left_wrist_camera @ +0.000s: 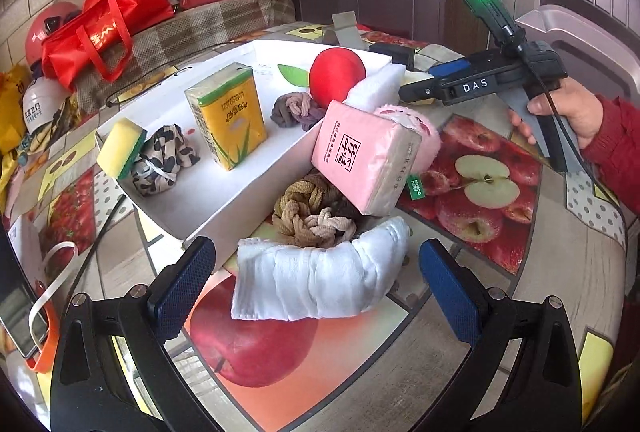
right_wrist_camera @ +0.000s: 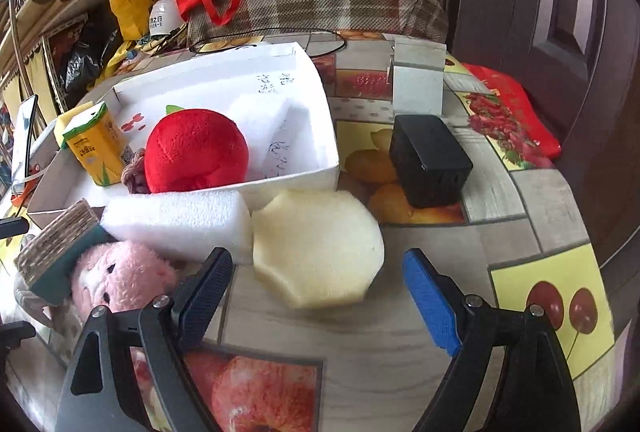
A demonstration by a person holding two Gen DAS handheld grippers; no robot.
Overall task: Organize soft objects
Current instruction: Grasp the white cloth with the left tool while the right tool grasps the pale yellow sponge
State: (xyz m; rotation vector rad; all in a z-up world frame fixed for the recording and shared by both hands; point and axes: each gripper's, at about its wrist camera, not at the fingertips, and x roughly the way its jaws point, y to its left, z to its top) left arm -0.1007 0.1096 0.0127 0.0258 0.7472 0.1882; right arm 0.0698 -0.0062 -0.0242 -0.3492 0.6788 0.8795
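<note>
We see left claw (left_wrist_camera: 316, 278) spread around white towel (left_wrist_camera: 320, 278); right claw (right_wrist_camera: 316, 298) spread, cream sponge (right_wrist_camera: 318, 252) between fingers on tabletop (right_wrist_camera: 400, 348).

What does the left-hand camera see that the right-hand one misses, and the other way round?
Only the left wrist view shows the rolled white cloth between the open left gripper, the braided ropes and the pink tissue pack. Only the right wrist view shows the cream sponge ahead of the open right gripper, and the black box. Both show the white tray, red plush apple and yellow pack.
</note>
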